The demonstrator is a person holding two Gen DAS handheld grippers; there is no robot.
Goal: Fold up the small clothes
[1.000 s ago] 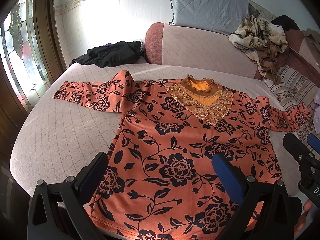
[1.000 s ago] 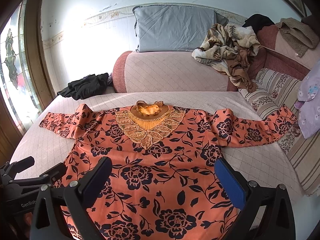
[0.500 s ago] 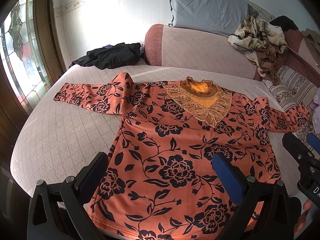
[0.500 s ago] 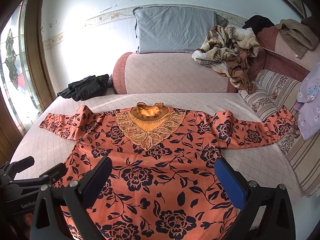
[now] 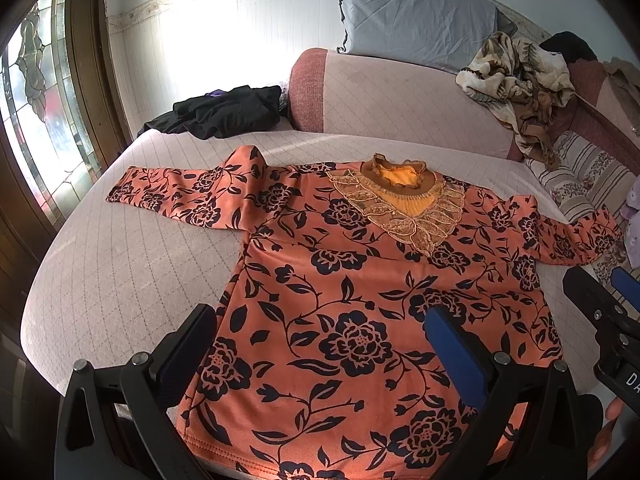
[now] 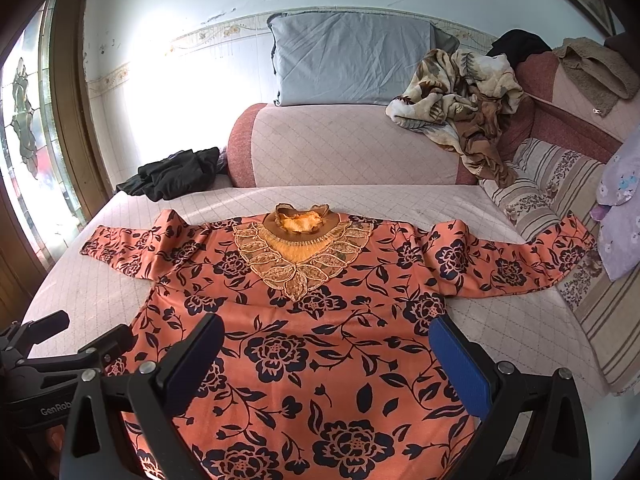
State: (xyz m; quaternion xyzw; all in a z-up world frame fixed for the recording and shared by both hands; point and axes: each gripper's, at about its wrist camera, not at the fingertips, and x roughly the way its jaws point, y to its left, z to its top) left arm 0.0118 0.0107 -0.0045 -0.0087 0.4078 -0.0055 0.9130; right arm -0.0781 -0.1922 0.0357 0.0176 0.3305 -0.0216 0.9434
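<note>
An orange long-sleeved top with a black flower print (image 5: 360, 304) lies flat and face up on the quilted sofa seat (image 5: 112, 272), both sleeves spread out to the sides. Its gold lace collar (image 5: 400, 208) points to the backrest. It also shows in the right wrist view (image 6: 304, 344). My left gripper (image 5: 320, 344) is open and empty above the hem, left of middle. My right gripper (image 6: 326, 356) is open and empty above the hem, right of middle. Each gripper shows at the edge of the other's view.
A black garment (image 5: 224, 114) lies at the seat's back left. A grey pillow (image 6: 352, 60) and a crumpled patterned blanket (image 6: 460, 96) rest on the backrest. Striped cushions (image 6: 560, 200) and a purple cloth (image 6: 624, 208) sit at the right. A window (image 5: 36, 120) is on the left.
Both grippers have risen and drawn back very slightly, so the top sits a little lower in view. The top has not moved.
</note>
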